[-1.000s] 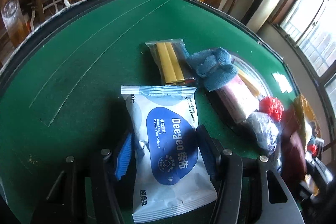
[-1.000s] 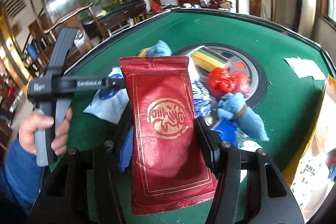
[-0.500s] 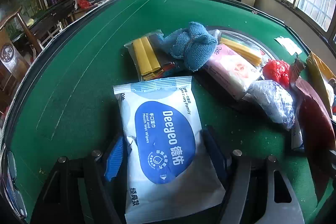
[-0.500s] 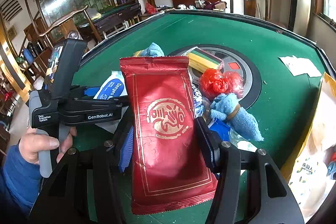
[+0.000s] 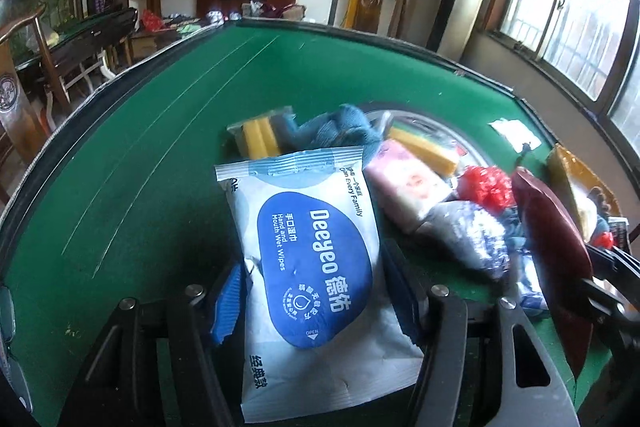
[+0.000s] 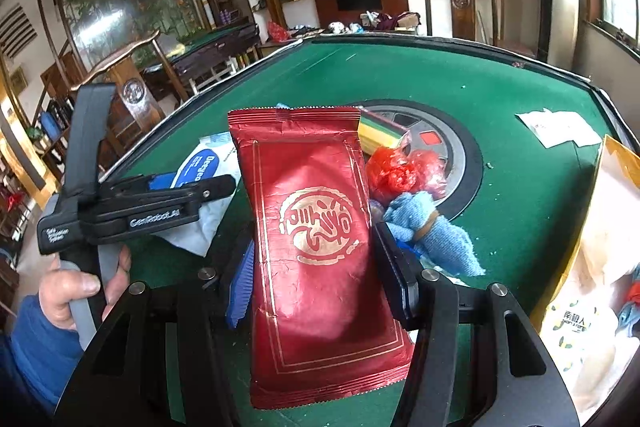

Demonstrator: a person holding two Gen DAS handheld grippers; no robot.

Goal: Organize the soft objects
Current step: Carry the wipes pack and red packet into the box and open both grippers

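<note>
My left gripper (image 5: pixel 316 291) is shut on a white and blue wet-wipes pack (image 5: pixel 308 259) and holds it above the green table (image 5: pixel 140 167). My right gripper (image 6: pixel 316 279) is shut on a red foil pouch (image 6: pixel 312 223), held up over the table. In the right wrist view the left gripper (image 6: pixel 216 187) and the wipes pack (image 6: pixel 200 167) show at the left. In the left wrist view the red pouch (image 5: pixel 556 267) shows edge-on at the right.
A pile lies by the table's round centre plate (image 6: pixel 460 155): blue cloth (image 5: pixel 340 131), yellow sticks pack (image 5: pixel 260 137), pink pack (image 5: pixel 408 187), red plastic bag (image 6: pixel 400 171), tied blue cloth (image 6: pixel 432 231). A yellow paper bag (image 6: pixel 600 247) stands at right. White paper (image 6: pixel 560 127) lies beyond.
The left gripper has lifted and swung with the wipes pack, so the pile now lies farther off. The right gripper holds the red pouch almost still.
</note>
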